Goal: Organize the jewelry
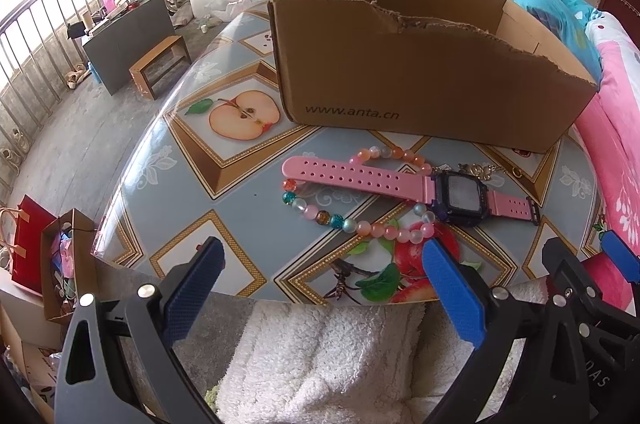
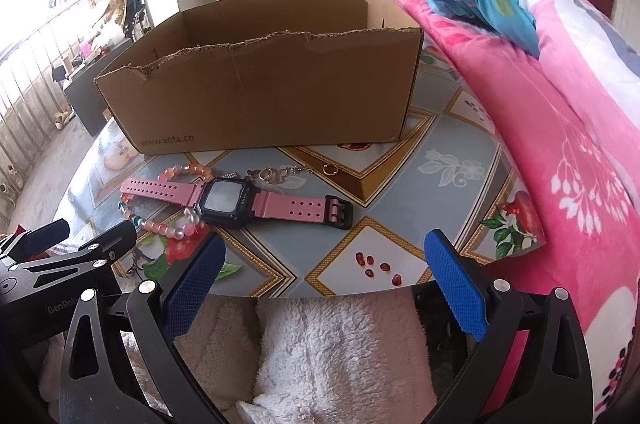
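Observation:
A pink-strapped digital watch [image 1: 460, 194] [image 2: 224, 201] lies on the table across a bracelet of pastel beads [image 1: 320, 216] [image 2: 168, 226]. Behind the watch lie a gold chain bracelet [image 2: 276, 174] [image 1: 480, 171] and a small gold ring [image 2: 330, 169]. An open brown cardboard box [image 1: 420, 72] [image 2: 272, 84] stands behind them. My left gripper [image 1: 322, 258] is open and empty at the table's near edge, just short of the beads. My right gripper [image 2: 324, 252] is open and empty, near the table's front edge to the right of the watch.
The table [image 1: 192, 192] has a glossy fruit-print cover. A pink floral blanket [image 2: 560, 128] lies along its right side. White fleece [image 2: 328, 352] lies below the front edge. A wooden stool [image 1: 160, 64] and a red bag [image 1: 30, 248] stand on the floor at left.

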`<state>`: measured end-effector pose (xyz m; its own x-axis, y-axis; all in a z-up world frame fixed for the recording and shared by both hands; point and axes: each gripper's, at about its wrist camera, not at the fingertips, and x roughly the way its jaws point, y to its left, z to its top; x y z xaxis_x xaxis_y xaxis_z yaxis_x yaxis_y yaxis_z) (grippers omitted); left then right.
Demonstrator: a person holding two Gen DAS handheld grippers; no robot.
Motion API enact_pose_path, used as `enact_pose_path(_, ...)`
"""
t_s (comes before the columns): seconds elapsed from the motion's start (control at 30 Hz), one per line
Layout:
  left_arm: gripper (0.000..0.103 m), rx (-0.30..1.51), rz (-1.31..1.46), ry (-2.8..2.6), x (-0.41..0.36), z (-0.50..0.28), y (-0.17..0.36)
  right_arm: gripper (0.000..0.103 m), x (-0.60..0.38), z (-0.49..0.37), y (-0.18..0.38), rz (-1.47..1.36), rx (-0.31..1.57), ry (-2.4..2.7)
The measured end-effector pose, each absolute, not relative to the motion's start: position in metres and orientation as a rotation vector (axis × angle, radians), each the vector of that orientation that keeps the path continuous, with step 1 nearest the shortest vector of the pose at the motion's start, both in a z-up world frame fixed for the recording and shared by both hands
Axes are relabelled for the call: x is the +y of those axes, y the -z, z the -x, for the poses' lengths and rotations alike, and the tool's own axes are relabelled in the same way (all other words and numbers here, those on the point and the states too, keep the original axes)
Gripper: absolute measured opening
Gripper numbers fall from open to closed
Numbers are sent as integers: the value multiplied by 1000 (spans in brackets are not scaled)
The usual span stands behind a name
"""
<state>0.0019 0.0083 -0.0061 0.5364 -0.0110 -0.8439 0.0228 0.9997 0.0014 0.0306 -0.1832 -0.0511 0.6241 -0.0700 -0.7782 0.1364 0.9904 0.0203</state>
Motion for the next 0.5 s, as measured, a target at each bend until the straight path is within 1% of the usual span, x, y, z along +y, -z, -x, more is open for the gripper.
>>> enact_pose_path(0.5, 97, 1009, -11, 9, 11, -5, 7, 95, -182, -32, 50, -69, 891, 123)
